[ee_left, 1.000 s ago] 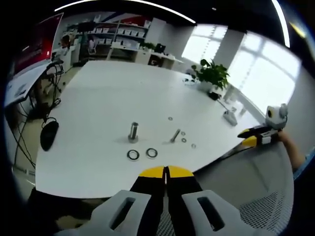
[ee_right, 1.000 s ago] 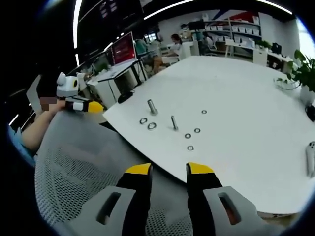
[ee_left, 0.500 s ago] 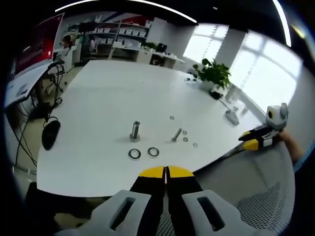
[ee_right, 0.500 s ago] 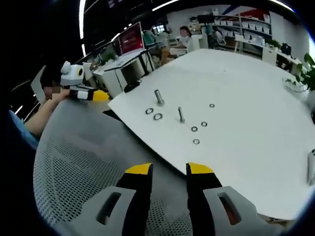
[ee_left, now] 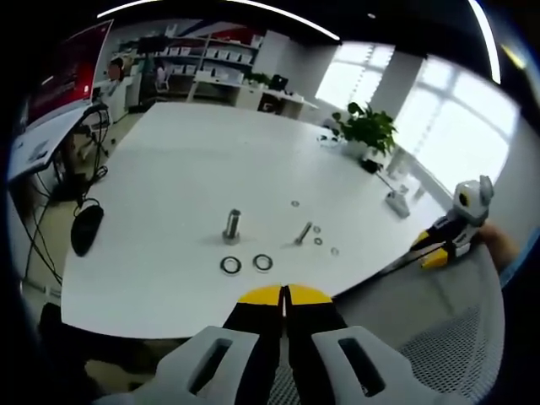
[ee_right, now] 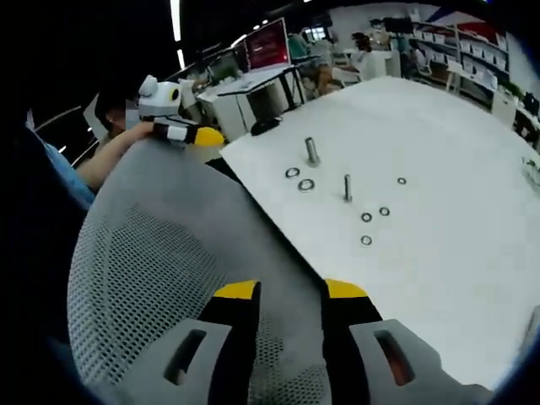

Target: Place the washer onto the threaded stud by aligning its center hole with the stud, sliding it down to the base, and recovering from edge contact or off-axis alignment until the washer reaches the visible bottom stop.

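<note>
On the white table (ee_left: 169, 169) two large washers (ee_left: 229, 265) lie just beside the upright threaded stud (ee_left: 231, 226), not yet picked. Left hand-held gripper (ee_left: 284, 293) is clenched and empty, right hand-held gripper (ee_right: 288, 290) released, both over the chair; all the placing remains

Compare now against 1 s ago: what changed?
The right gripper has dipped and swung back over the mesh chair, jaws open as before. The left gripper has hardly moved and stays shut, empty. Studs and washers lie untouched on the table.
</note>
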Motion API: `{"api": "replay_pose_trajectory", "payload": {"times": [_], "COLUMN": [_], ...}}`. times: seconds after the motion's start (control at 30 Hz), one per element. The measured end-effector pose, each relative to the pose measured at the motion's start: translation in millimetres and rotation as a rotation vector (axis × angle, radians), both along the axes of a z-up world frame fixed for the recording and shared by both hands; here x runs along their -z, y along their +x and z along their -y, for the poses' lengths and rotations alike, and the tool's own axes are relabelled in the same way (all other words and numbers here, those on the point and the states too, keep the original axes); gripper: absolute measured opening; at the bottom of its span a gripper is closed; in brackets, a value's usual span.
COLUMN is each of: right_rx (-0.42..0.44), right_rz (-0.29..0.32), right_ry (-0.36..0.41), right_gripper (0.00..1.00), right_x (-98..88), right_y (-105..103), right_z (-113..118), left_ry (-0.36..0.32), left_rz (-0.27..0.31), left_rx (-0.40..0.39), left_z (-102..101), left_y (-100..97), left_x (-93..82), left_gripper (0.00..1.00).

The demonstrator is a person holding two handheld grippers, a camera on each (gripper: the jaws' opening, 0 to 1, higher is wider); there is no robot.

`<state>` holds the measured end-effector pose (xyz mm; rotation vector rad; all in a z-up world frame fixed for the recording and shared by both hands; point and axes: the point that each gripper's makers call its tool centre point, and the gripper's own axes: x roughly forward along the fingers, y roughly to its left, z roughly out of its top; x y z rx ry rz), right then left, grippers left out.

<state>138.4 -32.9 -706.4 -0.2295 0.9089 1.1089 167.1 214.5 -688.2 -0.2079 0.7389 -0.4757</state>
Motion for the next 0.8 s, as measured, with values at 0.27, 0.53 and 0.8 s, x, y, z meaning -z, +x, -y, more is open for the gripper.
{"api": "replay_pose_trajectory", "payload": {"times": [0.27, 0.53, 0.8], "right_rx": [-0.114, -0.125, -0.176], "right_rz": [0.01, 0.016, -0.002], "right_ry": [-0.018, -0.133, -0.305], "right_gripper": [0.3, 0.28, 0.24], "right_x": [-4.1, 35.3, 81.1], "right_y": [32.4, 73.2, 94.9], "right_z": [-8.0, -6.3, -4.9], "left_ry": [0.004, 0.005, 0.016], "left_rz": [0.013, 0.01, -0.003], "left_rx": [0.013, 0.006, 0.02], "left_z": [0.8, -0.7, 0.5], "left_y": [0.6, 0.7, -1.1], "left_x": [-1.4, -0.5, 2.2], "left_gripper": [0.0, 0.0, 0.0]}}
